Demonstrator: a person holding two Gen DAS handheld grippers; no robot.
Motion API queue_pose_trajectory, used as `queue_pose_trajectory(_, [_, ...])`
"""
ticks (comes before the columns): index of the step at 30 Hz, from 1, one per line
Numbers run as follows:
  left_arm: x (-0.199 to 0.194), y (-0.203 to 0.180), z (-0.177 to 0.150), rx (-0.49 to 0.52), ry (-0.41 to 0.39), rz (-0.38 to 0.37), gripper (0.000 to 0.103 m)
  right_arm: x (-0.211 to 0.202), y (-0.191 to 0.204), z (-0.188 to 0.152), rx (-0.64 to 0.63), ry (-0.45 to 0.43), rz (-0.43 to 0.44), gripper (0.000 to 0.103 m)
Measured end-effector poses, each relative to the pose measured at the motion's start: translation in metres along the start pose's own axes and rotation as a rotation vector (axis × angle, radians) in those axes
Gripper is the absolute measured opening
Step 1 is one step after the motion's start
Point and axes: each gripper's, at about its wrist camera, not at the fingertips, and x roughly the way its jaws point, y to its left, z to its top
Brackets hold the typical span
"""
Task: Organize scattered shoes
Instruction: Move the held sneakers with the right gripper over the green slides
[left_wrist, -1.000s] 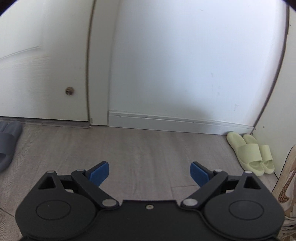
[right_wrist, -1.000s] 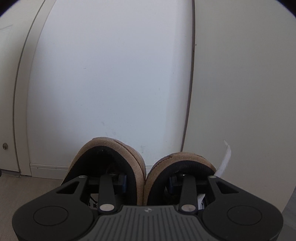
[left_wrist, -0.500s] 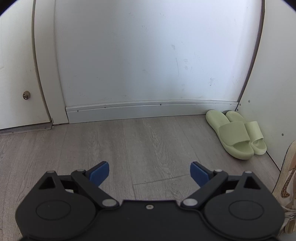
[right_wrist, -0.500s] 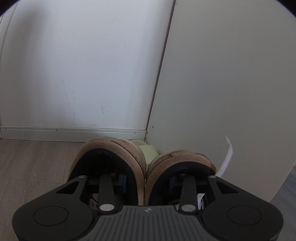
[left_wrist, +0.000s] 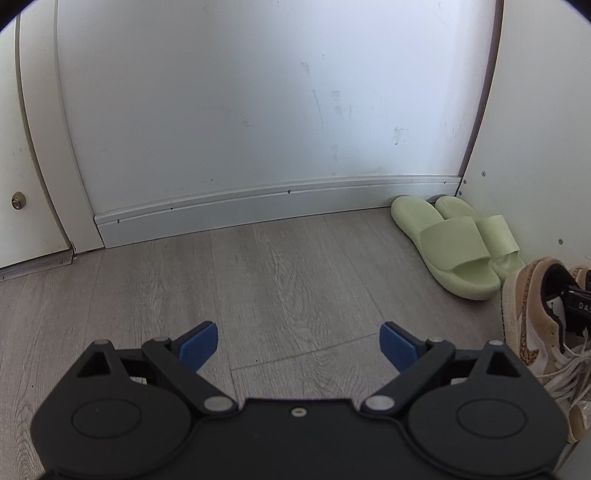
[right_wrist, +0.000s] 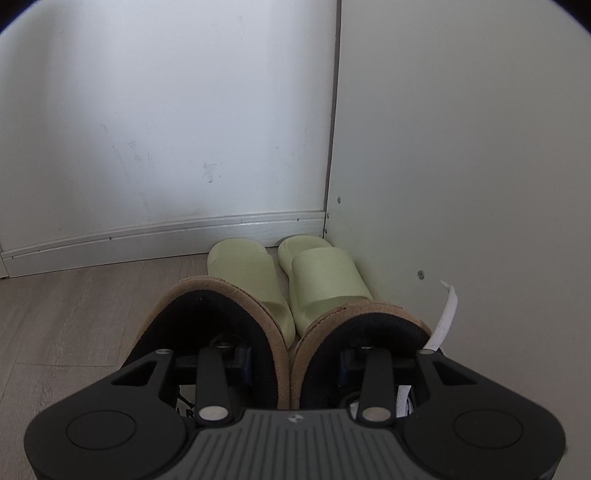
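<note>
Item 1 — right gripper (right_wrist: 291, 363): one finger inside each collar of a pair of tan suede sneakers (right_wrist: 218, 317), clenched on their touching inner walls, so both are carried heel-up as one bundle. Whether the soles touch the floor (left_wrist: 258, 280) cannot be told; the gripper body hides them.

Item 2 — pale green slides (right_wrist: 325, 280): a neat pair directly ahead of the right gripper, toes at the baseboard (right_wrist: 147, 236), the outer one just beside the white side panel (right_wrist: 461, 184). They already lie tidily in the corner.

Item 3 — left gripper (left_wrist: 298, 343): released, blue pads wide apart, holding nothing, over bare floor. The sneakers show at its far right, the slides ahead and to its right.

Step in hand, as judged: setting the sneakers down near the slides. To do it well, lower the pair level with soles flat, keep them parallel to the slides and clear of them, mind the loose white lace (right_wrist: 447, 314) by the panel, and part the fingers only once both shoes rest.

Change over the last second: both views have swung right toward the corner; a grey slipper and door have left the left view, and the slides, hidden earlier, now sit ahead of the right gripper.
</note>
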Motion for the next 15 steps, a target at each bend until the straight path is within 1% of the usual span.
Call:
queue_pose_trajectory(2, [0.003,0.002,-0.001,-0.008,0.014,0.001,0.095,0.014,-0.002,-0.001,-0.001,0.037,0.004,0.041])
queue_pose_trajectory(6, [0.008,0.007,-0.004,-0.019,0.034,0.007,0.095,0.025,-0.003,-0.009,-0.007,0.102,0.024,0.041])
queue_pose_trajectory(15, [0.017,0.010,-0.008,-0.035,0.061,0.004,0.095,0.046,-0.001,-0.012,-0.019,0.212,0.038,0.041])
